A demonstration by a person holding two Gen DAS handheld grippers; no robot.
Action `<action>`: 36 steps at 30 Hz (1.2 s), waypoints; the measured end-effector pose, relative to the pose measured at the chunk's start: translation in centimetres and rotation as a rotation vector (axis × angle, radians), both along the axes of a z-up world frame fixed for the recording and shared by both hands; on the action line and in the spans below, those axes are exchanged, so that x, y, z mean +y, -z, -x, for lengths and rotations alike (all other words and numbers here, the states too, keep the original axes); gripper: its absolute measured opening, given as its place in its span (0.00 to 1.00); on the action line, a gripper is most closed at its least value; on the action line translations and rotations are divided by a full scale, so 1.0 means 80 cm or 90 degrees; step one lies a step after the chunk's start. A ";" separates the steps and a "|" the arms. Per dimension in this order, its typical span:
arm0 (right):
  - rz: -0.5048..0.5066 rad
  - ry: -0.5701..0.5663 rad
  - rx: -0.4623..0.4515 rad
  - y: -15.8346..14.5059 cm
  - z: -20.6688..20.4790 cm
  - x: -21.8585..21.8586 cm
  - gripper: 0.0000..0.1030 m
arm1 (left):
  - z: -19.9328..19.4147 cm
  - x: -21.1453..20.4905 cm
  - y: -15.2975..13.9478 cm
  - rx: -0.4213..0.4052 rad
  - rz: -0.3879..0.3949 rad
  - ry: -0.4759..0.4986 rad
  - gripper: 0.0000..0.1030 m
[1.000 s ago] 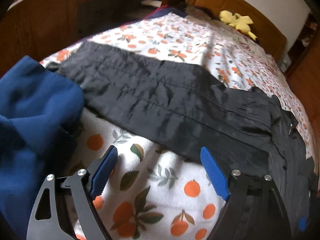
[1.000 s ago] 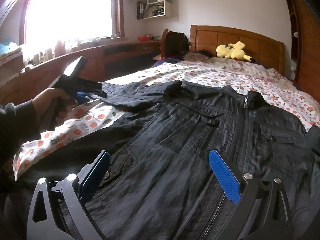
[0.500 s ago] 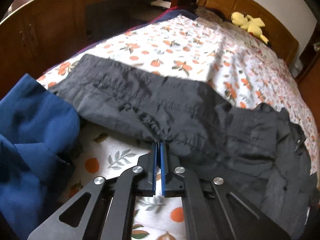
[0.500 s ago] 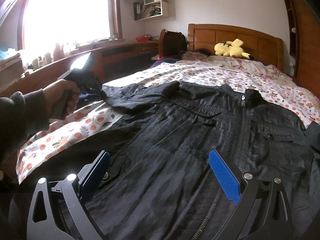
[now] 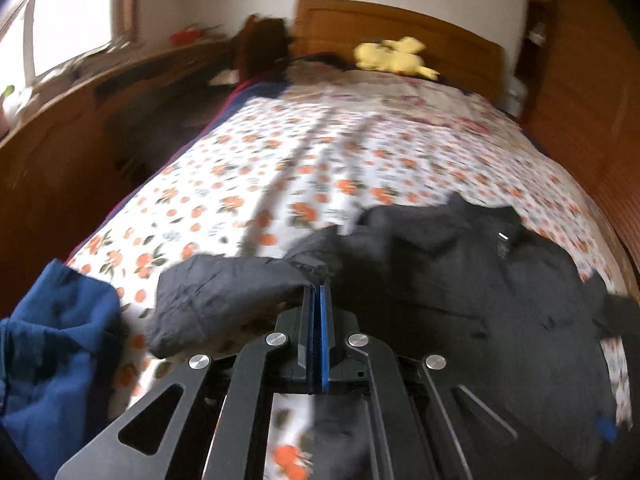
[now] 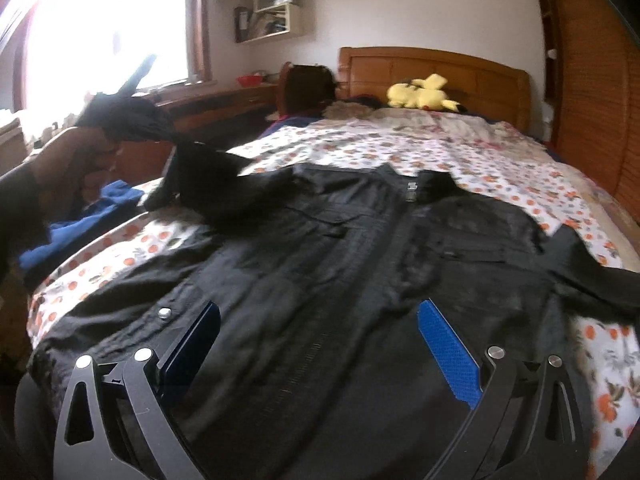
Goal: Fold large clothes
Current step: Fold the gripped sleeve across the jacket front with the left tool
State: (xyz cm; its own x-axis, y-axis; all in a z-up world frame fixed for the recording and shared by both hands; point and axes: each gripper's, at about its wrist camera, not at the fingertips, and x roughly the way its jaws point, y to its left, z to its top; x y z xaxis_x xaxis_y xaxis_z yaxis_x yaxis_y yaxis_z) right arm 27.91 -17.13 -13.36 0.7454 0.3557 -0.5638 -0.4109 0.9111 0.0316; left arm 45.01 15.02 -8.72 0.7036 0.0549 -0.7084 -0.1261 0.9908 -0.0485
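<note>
Bed [image 6: 400,148] w/ black jacket [image 6: 360,280] spread flat. Left gripper [image 5: 316,296] clamped shut on sleeve [image 5: 224,288]; right gripper [image 6: 320,344] wide open, empty. Sleeve-fold step; next: lay sleeve across jacket front.

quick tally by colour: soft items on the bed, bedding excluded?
Black: 1, the jacket, one sleeve pinched in the shut left gripper
Blue: 1, the garment at the bed's near left edge
Yellow: 1, the plush toy by the headboard
Total: 3
</note>
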 end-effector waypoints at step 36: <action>0.053 0.042 -0.013 -0.027 -0.039 0.035 0.93 | 0.143 0.014 0.092 0.007 0.006 0.074 0.65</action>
